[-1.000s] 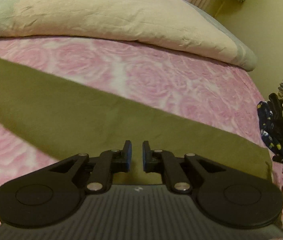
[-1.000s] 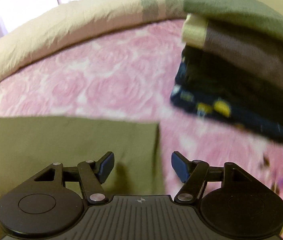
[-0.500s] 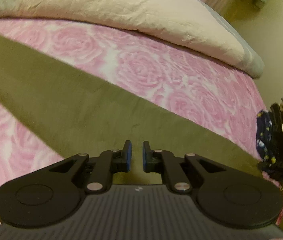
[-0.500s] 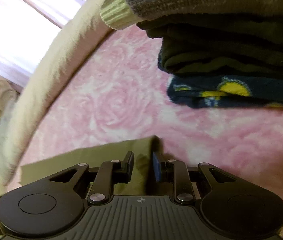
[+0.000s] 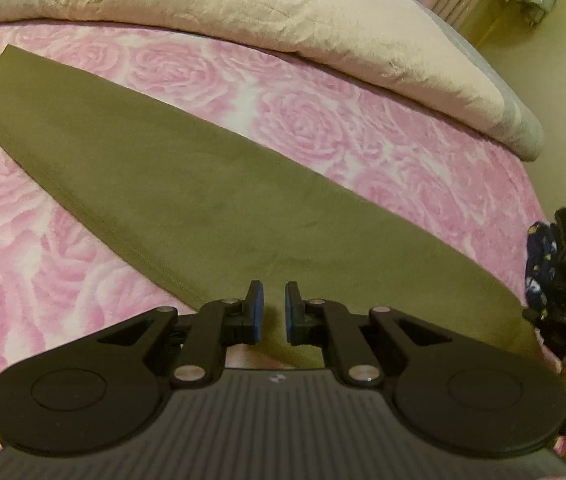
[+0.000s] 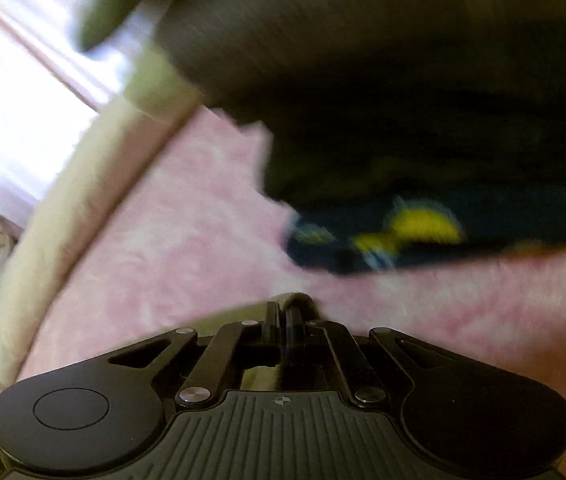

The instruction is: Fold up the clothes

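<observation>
I've got the olive garment (image 5: 203,184) lying flat as a long narrow strip on the pink rose bedspread (image 5: 323,120), running far-left to near-right. L gripper (image 5: 269,312) sits over its near edge w/ jaws slightly apart, nothing betw. them. R gripper (image 6: 285,320): jaws pinched together on the strip's end corner, prob. to carry that end over for a fold. The folded stack (image 6: 403,140) is just beyond, view blurred.
</observation>
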`<action>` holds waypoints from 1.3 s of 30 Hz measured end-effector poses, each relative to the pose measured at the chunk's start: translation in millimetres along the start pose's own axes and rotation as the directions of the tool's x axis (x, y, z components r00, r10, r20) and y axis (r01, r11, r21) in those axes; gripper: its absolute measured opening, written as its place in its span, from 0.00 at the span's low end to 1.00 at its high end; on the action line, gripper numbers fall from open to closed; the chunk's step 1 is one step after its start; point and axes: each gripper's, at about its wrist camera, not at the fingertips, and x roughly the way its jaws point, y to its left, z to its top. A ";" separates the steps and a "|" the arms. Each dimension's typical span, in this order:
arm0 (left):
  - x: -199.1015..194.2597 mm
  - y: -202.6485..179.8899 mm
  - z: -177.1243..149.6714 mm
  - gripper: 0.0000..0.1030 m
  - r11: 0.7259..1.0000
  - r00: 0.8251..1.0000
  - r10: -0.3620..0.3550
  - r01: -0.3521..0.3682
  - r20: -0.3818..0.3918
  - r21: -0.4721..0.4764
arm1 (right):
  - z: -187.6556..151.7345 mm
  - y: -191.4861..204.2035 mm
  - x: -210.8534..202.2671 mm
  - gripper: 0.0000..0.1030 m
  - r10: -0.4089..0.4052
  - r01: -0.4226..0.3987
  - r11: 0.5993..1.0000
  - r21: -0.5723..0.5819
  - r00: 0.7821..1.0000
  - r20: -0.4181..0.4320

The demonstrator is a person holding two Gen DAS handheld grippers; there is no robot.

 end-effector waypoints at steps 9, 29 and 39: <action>-8.4 0.2 -15.3 0.06 1.000 1.000 0.008 -0.008 -0.010 -0.012 | -2.3 -3.4 -43.6 0.60 -0.072 0.072 0.997 -0.022 0.997 0.012; 0.3 -3.7 -21.0 0.06 0.999 0.999 -0.015 0.014 -0.046 -0.043 | -77.9 0.8 -56.8 0.42 0.053 -0.091 0.988 -0.125 0.960 -0.276; 2.0 -12.4 -25.8 0.06 0.999 0.998 -0.034 0.032 -0.056 -0.040 | -86.9 -6.8 -62.3 0.28 0.070 -0.104 0.991 -0.089 0.945 -0.319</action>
